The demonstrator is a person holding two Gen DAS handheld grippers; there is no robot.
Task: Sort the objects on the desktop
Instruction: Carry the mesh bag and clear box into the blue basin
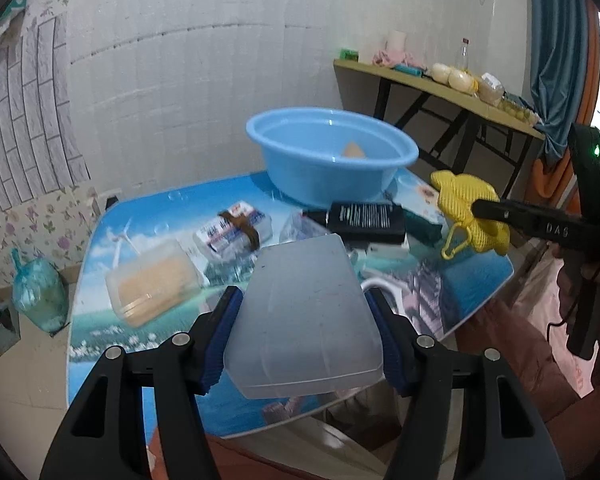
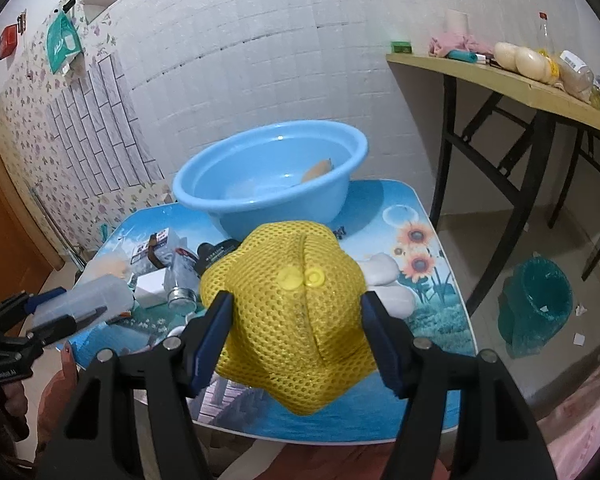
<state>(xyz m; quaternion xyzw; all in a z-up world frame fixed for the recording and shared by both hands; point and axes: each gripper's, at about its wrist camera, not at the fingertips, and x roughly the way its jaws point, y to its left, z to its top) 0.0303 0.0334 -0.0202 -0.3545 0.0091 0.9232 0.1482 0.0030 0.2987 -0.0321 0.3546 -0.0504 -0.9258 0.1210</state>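
My left gripper (image 1: 303, 293) is shut on a translucent plastic box (image 1: 304, 320), holding it by its two long sides above the near edge of the printed table (image 1: 100, 320). The same box (image 2: 84, 298) shows at the left of the right wrist view. A yellow mesh pouch (image 2: 296, 312) with a snap button sits between the blue pads of my right gripper (image 2: 298, 300), which is shut on it. In the left wrist view that pouch (image 1: 466, 208) hangs at the right, over the table's right side. A blue basin (image 1: 300, 176) stands at the table's far end.
On the table lie a black box (image 1: 366, 218), a tissue pack with a brown band (image 1: 232, 232) and a lidded tub of orange stuff (image 1: 154, 284). An orange object (image 2: 318, 170) lies in the basin. A cluttered side table (image 2: 540, 92) and a green bin (image 2: 536, 304) are to the right.
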